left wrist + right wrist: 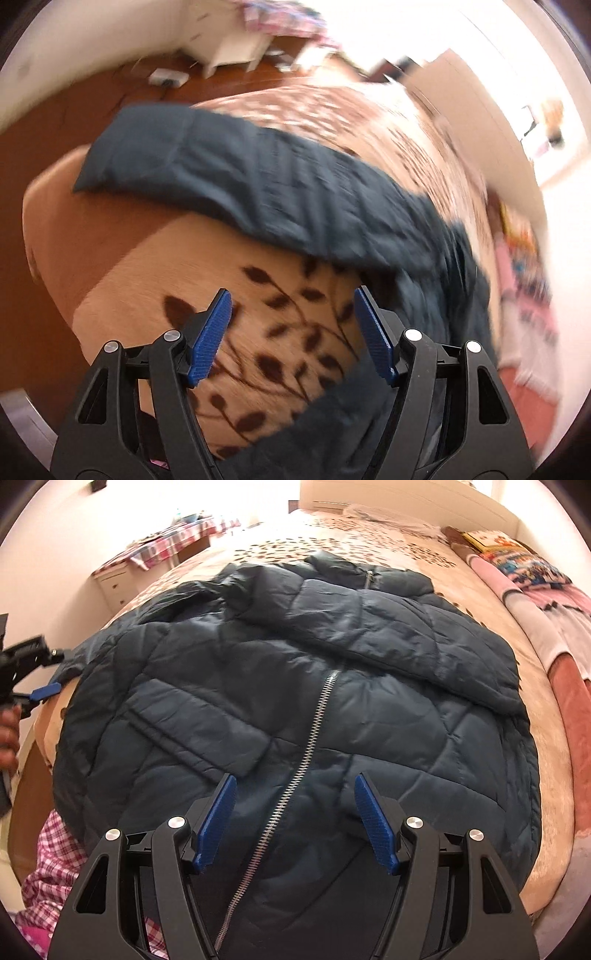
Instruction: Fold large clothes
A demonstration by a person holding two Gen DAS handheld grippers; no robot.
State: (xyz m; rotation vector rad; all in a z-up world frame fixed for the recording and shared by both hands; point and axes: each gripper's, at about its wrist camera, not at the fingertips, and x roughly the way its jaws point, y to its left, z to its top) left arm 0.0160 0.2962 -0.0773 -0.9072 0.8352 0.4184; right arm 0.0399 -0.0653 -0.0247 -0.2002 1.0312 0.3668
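A dark navy quilted jacket (pixel 280 686) lies front up on the bed, with a silver zipper (pixel 314 734) down its middle. Its right sleeve (pixel 399 635) is folded across the chest. My right gripper (pixel 295 779) is open above the lower front of the jacket. In the left wrist view the other sleeve (pixel 229 177) stretches out over the bed's corner. My left gripper (pixel 293 295) is open and empty above the blanket, just short of that sleeve. It also shows at the left edge of the right wrist view (pixel 40 690).
The bed carries a beige blanket with a brown leaf pattern (pixel 280 332). Folded pink and colourful blankets (pixel 532 587) lie along its right side. A white dresser (pixel 114 583) with a checked cloth stands by the wall. Checked fabric (pixel 55 867) lies at the lower left. Brown floor (pixel 48 155) lies beyond the bed corner.
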